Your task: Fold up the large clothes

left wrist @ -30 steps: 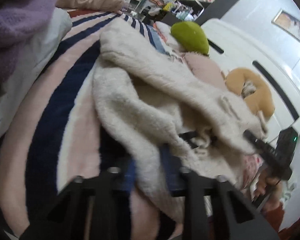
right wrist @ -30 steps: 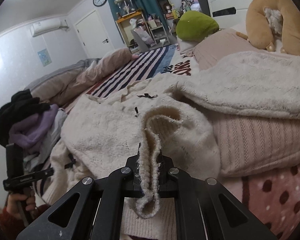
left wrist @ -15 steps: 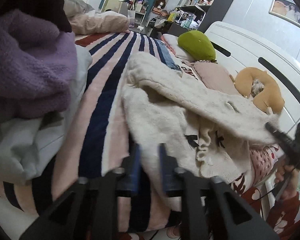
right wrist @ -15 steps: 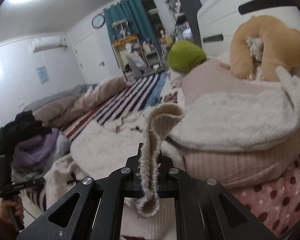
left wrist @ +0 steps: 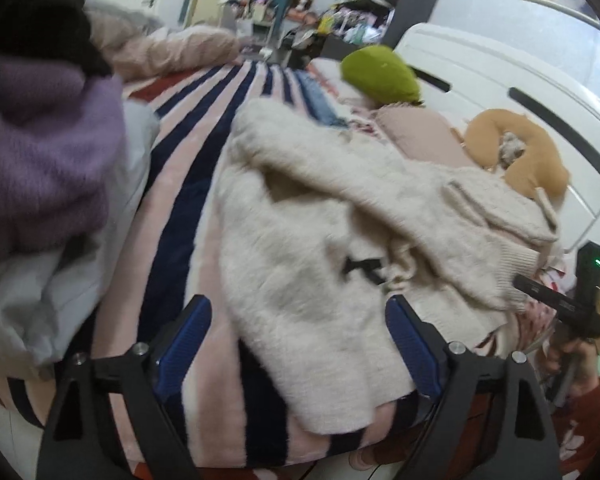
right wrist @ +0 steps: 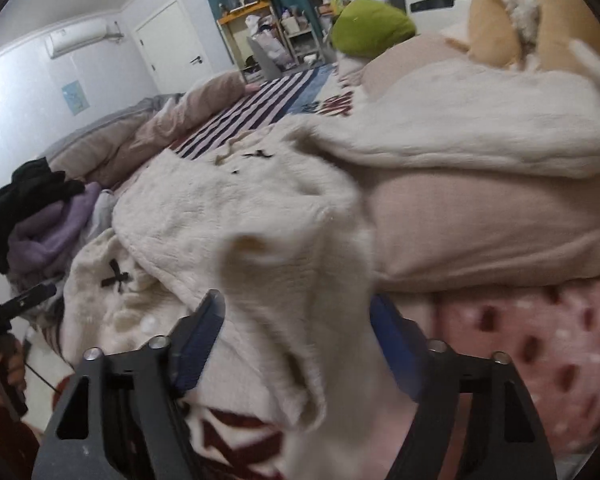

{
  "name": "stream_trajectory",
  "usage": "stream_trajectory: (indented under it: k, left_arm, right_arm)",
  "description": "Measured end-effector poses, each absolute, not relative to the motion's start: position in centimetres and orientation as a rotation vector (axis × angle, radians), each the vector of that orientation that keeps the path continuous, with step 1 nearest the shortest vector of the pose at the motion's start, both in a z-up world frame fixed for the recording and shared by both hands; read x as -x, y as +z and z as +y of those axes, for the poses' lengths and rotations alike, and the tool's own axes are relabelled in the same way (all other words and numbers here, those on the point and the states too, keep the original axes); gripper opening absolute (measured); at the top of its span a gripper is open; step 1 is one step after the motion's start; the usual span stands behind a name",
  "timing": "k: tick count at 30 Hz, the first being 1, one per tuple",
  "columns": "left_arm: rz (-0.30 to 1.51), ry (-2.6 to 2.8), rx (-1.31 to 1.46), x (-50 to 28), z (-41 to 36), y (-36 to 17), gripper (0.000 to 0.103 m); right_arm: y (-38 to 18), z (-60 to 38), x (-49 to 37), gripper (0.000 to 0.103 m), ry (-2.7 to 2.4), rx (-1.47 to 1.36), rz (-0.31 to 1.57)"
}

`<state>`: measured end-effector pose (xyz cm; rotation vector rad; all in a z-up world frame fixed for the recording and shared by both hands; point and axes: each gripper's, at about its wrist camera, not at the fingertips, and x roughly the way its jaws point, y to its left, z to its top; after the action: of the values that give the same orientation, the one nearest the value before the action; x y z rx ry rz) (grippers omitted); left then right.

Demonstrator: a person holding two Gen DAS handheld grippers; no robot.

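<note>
**Both grippers are wide open and the sweater lies loose**

Your left gripper (left wrist: 298, 338) has its jaws spread far apart. It holds nothing. The fluffy cream knit sweater (left wrist: 312, 240) lies right in front of it, on the pink and navy striped blanket (left wrist: 180, 216). One edge of the sweater sits between the blue pads (left wrist: 184, 340), but they do not squeeze it.

Your right gripper (right wrist: 296, 344) is wide open too. A thick ribbed cuff (right wrist: 292, 280) of the sweater droops between its jaws. I cannot tell if it touches them. Nothing is pinched.

The sweater is bunched up, with one part folded over another. I think the fold is only partly done.

Here is what could go wrong. The cuff hangs near the bed's edge, so it could slide off and pull the fold apart. If you grab too deep, you might pinch the blanket as well. The pile of purple fuzzy clothes (left wrist: 40, 152) lies to the left of your left gripper, so a wide swing could drag it in.
</note>
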<state>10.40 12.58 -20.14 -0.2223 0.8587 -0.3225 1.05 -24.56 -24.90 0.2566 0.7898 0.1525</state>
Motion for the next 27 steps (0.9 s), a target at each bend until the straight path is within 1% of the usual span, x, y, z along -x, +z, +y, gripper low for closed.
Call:
stream_trajectory:
  k: [4,6,7,8,9,10,12,17,19,22,23,24,25,26,27]
  left_arm:
    - [0.925,-0.342,0.269,-11.6,12.9,-23.2,0.086]
    - [0.948,-0.352,0.335,-12.4,13.1,-24.7,0.083]
    - [0.945,-0.354,0.37,-12.5,13.3,-25.1,0.072]
    - [0.936,-0.362,0.403,-12.6,13.4,-25.3,0.048]
    - [0.937,-0.39,0.439,-12.7,13.5,-25.3,0.031]
    - [0.946,-0.41,0.452,-12.7,13.5,-25.3,0.007]
    - [0.936,-0.447,0.416,-11.7,12.9,-24.3,0.007]
    - [0.884,-0.526,0.417,-8.7,13.2,-21.3,0.005]
    - [0.897,-0.53,0.399,-8.0,13.3,-21.0,0.005]
    - [0.942,-0.494,0.324,-7.7,12.5,-22.0,0.006]
    - [0.954,-0.482,0.306,-7.8,12.4,-22.1,0.013]
    - [0.97,-0.455,0.278,-7.8,12.3,-22.4,0.02]
    - [0.982,-0.431,0.251,-7.8,12.4,-22.5,0.036]
    - [0.977,-0.413,0.226,-7.6,12.6,-22.2,0.048]
    - [0.95,-0.403,0.208,-7.2,13.1,-21.5,0.052]
  right_arm:
    - [-27.9,-25.7,-0.8,0.076,0.262,-0.371,0.913]
    - [-28.2,-25.1,-1.1,0.075,0.278,-0.369,0.874]
    - [-28.3,-25.1,-1.4,0.065,0.293,-0.404,0.86]
    - [-28.4,-25.1,-1.7,0.052,0.322,-0.461,0.849]
    - [-28.7,-24.9,-2.4,0.021,0.371,-0.519,0.846]
    - [-28.9,-24.7,-2.7,0.01,0.383,-0.528,0.851]
    - [-28.6,-24.4,-2.8,0.009,0.36,-0.496,0.847]
    - [-25.5,-25.9,0.6,0.008,0.434,-0.56,0.723]
    - [-24.9,-26.2,1.6,0.008,0.431,-0.549,0.716]
    - [-25.7,-26.1,2.1,0.009,0.417,-0.55,0.758]
    - [-26.3,-26.1,1.7,0.01,0.386,-0.529,0.791]
    - [-26.8,-25.8,1.5,0.015,0.347,-0.501,0.824]
    - [-27.2,-25.6,1.4,0.021,0.302,-0.466,0.859]
    - [-27.2,-25.6,1.3,0.023,0.271,-0.434,0.88]
    - [-26.8,-25.7,1.5,0.029,0.258,-0.407,0.879]
